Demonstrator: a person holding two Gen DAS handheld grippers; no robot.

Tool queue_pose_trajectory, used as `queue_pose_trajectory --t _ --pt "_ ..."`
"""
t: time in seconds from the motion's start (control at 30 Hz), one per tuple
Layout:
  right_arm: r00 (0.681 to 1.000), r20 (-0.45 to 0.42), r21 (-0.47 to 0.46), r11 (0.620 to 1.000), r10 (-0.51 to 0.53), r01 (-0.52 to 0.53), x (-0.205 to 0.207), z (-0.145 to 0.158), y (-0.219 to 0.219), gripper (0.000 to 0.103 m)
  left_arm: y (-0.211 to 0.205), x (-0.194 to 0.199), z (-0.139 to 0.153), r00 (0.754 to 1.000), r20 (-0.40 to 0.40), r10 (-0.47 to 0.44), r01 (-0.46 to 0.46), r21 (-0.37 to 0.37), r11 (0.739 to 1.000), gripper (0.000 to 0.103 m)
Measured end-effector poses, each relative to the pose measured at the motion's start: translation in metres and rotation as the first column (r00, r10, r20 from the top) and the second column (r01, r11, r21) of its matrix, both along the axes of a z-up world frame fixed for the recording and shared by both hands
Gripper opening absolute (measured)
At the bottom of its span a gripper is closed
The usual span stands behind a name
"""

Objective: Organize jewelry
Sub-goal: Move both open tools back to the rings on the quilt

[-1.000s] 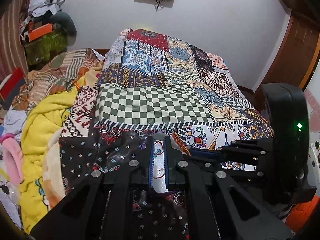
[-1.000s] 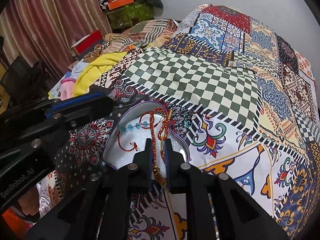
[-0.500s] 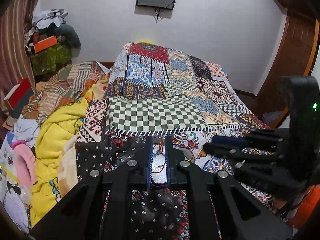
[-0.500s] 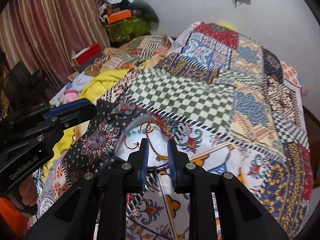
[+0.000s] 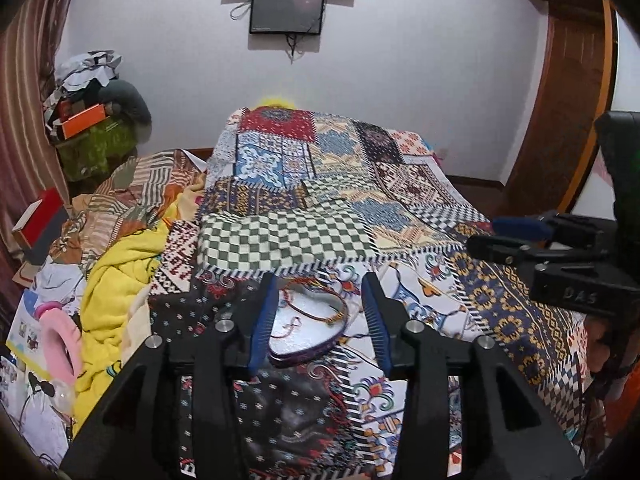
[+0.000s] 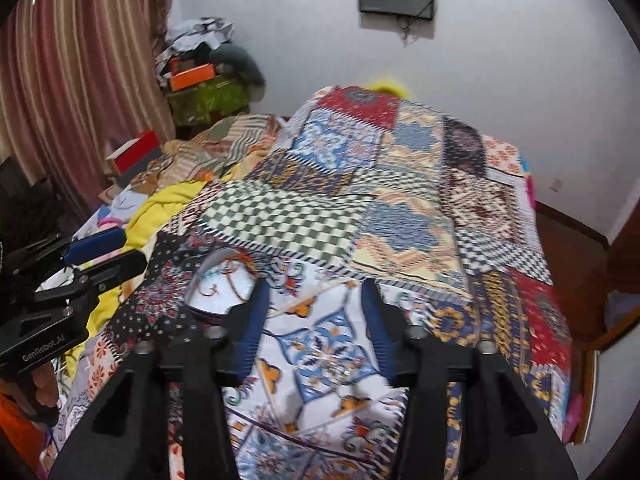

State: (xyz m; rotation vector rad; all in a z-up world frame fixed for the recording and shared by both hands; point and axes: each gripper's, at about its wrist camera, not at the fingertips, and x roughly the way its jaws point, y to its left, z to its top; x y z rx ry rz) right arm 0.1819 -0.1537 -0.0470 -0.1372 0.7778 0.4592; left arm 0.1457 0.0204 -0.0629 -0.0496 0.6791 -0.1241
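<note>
Both grippers have let go within the last second. The left gripper, whose fingers were pinched narrow on the near rim of the tray, now stands with them wide apart and empty, framing the tray from above and behind. The right gripper was clamped on the red-and-gold chain and lowering it over the tray; half a second ago its fingers had begun to part, and now they are wide, hold nothing, and have swung to the right, so that they look down on bare bedspread with the tray off to their left. The chain lies inside the tray, curled along the far and right side of the white lining, with thinner red threads lying beside it on the lining; none of it seems to hang over the rim, though the left finger hides the tray's left edge. The tray itself rests on the bed near the front, just below the green checked patch. I judge this piece as placed and the release as clean, since nothing trails from either pair of fingers. No other loose jewelry is plain on the bedspread in either view, so what comes next is unclear: perhaps tidying the strands, or the task is near its end.
</note>
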Motion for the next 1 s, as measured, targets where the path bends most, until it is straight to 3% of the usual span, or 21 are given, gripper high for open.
queue_pose_trajectory --t 0.1,0.5,0.8,1.0 --pt "1.000 -0.003 -0.009 1.000 -0.029 0.029 -0.004 -0.003 -0.015 0.052 -0.010 0.000 -0.006 1.000 -0.020 -0.017 0.017 -0.005 1.000 0.050" --pt "0.987 -0.111 -0.052 0.993 -0.115 0.109 0.006 -0.050 -0.060 0.052 -0.045 0.018 -0.054 0.983 -0.159 -0.090 0.086 -0.033 0.996 0.050" --pt "0.970 -0.216 -0.059 0.993 -0.112 0.102 0.015 -0.092 -0.068 0.052 -0.061 0.038 -0.101 0.951 -0.279 -0.132 0.123 -0.047 0.991 0.050" --pt "0.959 -0.267 -0.041 0.996 -0.093 0.085 0.026 -0.106 -0.064 0.052 -0.073 0.052 -0.118 0.940 -0.303 -0.155 0.155 -0.025 0.988 0.047"
